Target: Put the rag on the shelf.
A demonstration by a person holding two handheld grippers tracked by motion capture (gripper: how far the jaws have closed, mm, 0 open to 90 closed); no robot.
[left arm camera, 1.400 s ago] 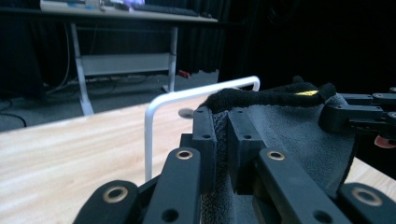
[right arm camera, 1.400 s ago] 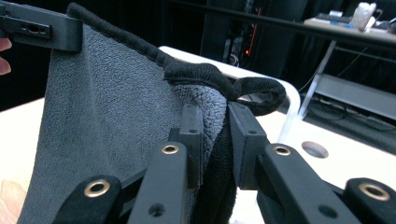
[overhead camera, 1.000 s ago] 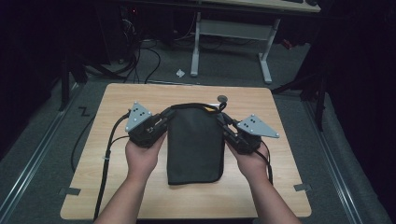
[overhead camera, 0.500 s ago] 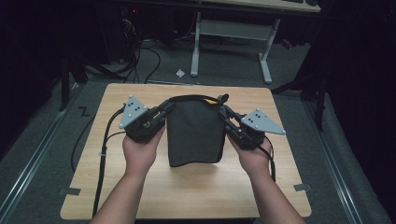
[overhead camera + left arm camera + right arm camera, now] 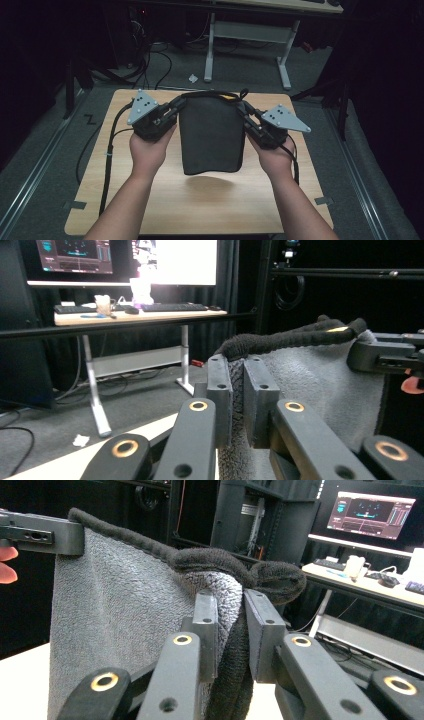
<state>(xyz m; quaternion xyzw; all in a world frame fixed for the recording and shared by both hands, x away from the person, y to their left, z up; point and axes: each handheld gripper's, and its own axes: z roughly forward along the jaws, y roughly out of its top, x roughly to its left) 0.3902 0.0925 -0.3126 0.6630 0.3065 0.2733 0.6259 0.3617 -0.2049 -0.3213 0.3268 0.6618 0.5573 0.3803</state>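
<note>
The dark towel (image 5: 212,137) hangs in the air above the middle of the wooden surface (image 5: 150,210). The left hand-held gripper (image 5: 177,106) pinches its 10 o'clock corner. The right hand-held gripper (image 5: 244,111) pinches its 2 o'clock corner.

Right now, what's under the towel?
The towel hangs from both grippers, left and right. Under it is bare table with its shadow. The table strip behind the cloth is hidden.

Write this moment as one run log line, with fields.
object: grey towel | left gripper: shut on corner | right gripper: shut on corner | state: hanging above table
</note>
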